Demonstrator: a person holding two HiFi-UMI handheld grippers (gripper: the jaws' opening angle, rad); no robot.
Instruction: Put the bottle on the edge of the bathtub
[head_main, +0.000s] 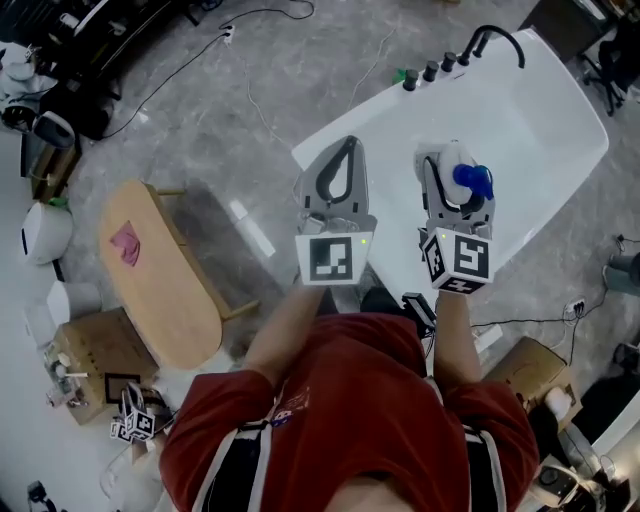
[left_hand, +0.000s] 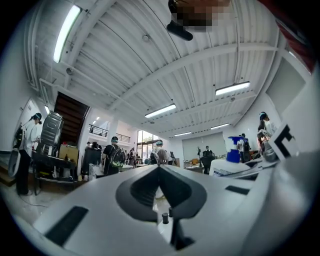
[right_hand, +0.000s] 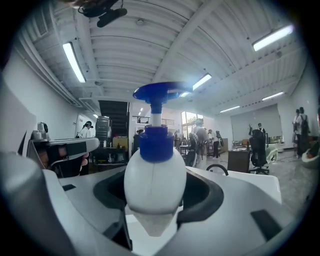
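The right gripper (head_main: 452, 165) clamps the pump bottle (right_hand: 154, 175) in the air over the bathtub (head_main: 540, 110) at one o'clock. The left gripper (head_main: 349, 148) at its nine o'clock is closed and empty. Setting the bottle on the rim remains.

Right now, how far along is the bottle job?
Done: the bottle is picked up, clamped in the right tool. In hand: it is carried over the bathtub, apparently not resting on it. Left: set it on the tub's edge and release. The left tool is shut, empty.
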